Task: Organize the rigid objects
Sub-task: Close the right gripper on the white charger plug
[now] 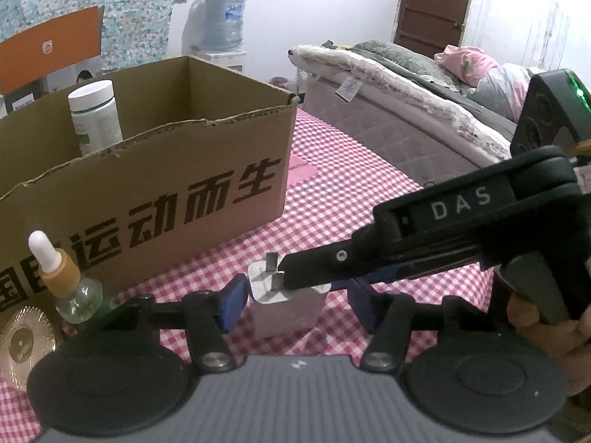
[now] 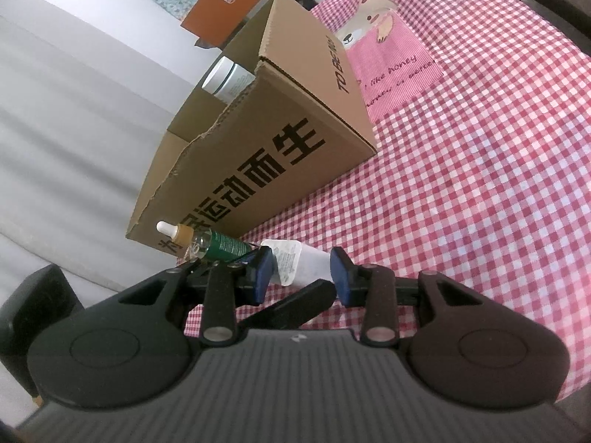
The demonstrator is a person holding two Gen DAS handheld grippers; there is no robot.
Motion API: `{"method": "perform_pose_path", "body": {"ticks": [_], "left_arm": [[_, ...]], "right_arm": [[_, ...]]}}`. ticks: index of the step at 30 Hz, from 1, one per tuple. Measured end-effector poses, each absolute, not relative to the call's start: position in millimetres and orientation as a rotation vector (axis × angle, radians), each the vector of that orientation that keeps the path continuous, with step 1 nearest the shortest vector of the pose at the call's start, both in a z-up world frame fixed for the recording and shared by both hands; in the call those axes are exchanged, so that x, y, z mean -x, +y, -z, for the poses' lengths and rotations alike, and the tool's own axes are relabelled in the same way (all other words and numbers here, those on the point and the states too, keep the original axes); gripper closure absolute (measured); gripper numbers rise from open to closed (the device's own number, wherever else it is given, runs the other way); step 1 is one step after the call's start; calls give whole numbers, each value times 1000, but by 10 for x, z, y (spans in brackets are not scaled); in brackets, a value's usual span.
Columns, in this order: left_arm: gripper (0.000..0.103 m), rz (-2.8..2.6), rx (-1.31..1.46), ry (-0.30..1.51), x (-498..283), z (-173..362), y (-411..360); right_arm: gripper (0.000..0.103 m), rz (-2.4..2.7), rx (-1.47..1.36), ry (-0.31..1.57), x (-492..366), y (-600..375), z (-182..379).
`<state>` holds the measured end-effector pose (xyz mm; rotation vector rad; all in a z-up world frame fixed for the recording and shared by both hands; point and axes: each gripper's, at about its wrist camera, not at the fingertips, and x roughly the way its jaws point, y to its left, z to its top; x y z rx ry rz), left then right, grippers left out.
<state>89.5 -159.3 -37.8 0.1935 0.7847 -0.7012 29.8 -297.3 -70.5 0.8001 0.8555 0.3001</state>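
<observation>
Red-and-white checked cloth [image 1: 369, 184] covers the table; a bed [image 1: 406, 110] stands behind it and a water jug [image 1: 223, 18] by the far wall.

- Open cardboard box [image 1: 147, 192] with black printed characters sits at the back left of the cloth. A white-capped bottle [image 1: 94, 110] stands upright inside it.
- White plug-in charger [image 1: 288, 306] is out on the cloth in front of the box, prongs up in the left wrist view.
- Right gripper [image 2: 301, 275]: jaws pinching the charger, blue pads against two opposite sides. One black finger [image 1: 317, 262] lies across the prong face. A hand [image 1: 546, 332] grips its handle.
- Left gripper [image 1: 295, 306]: jaws spread either side of the charger. One pad is just beside it and the other stands clear, so there is no grip.
- Dropper bottle [image 1: 70, 280] with a white bulb stands near the box's front corner, left of the charger.
- Gold ribbed disc [image 1: 22, 339] lies at the left edge.
</observation>
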Motion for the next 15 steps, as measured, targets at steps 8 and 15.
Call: {"method": "perform_pose_path", "body": {"ticks": [8, 15], "left_arm": [[47, 678, -218, 773, -911, 404, -1636], [56, 667, -215, 792, -941, 422, -1600]], "right_arm": [[62, -307, -803, 857, -335, -2953, 737], [62, -315, -804, 861, -353, -2965, 748]]}}
